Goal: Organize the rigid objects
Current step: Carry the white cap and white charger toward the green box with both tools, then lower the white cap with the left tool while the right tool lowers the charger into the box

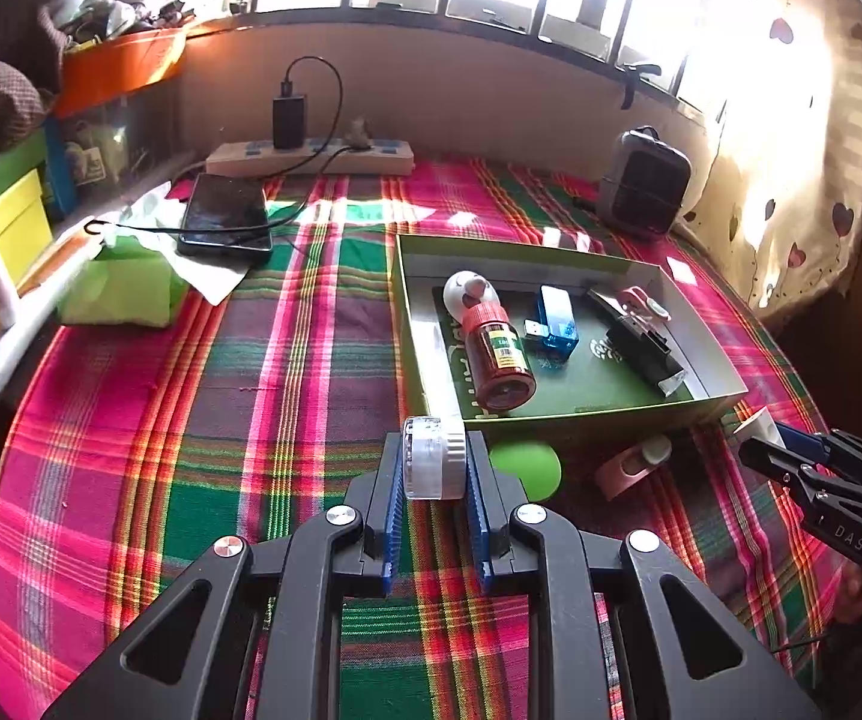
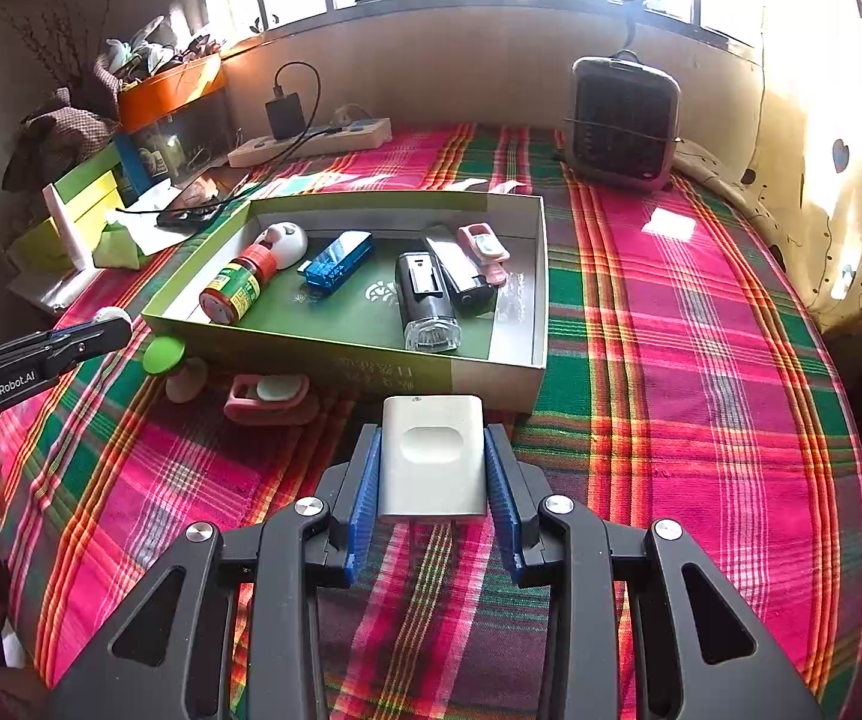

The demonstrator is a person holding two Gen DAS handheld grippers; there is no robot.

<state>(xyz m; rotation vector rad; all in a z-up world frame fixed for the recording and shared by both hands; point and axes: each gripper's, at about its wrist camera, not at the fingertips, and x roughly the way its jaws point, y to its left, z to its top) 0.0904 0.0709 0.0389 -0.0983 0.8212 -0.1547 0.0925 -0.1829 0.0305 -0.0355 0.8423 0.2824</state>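
Observation:
My left gripper (image 1: 434,468) is shut on a small clear round jar with a white lid (image 1: 434,456), held just in front of the green box (image 1: 581,420). My right gripper (image 2: 432,468) is shut on a flat white rectangular case (image 2: 432,459), near the box's front wall (image 2: 395,369). Inside the box lie a red bottle (image 2: 238,291), a white round item (image 2: 284,240), a blue USB device (image 2: 338,258), a black torch (image 2: 425,300) and a pink clip (image 2: 484,246). On the cloth in front of the box rest a green-topped mushroom-shaped item (image 2: 165,357) and a pink holder (image 2: 272,396).
A plaid cloth (image 2: 671,330) covers the surface. A small heater (image 2: 623,120) stands at the back right, a power strip with a charger (image 1: 311,153) along the back wall, a phone (image 1: 224,216) and green tissue pack (image 1: 125,288) at the left. Boxes pile up far left.

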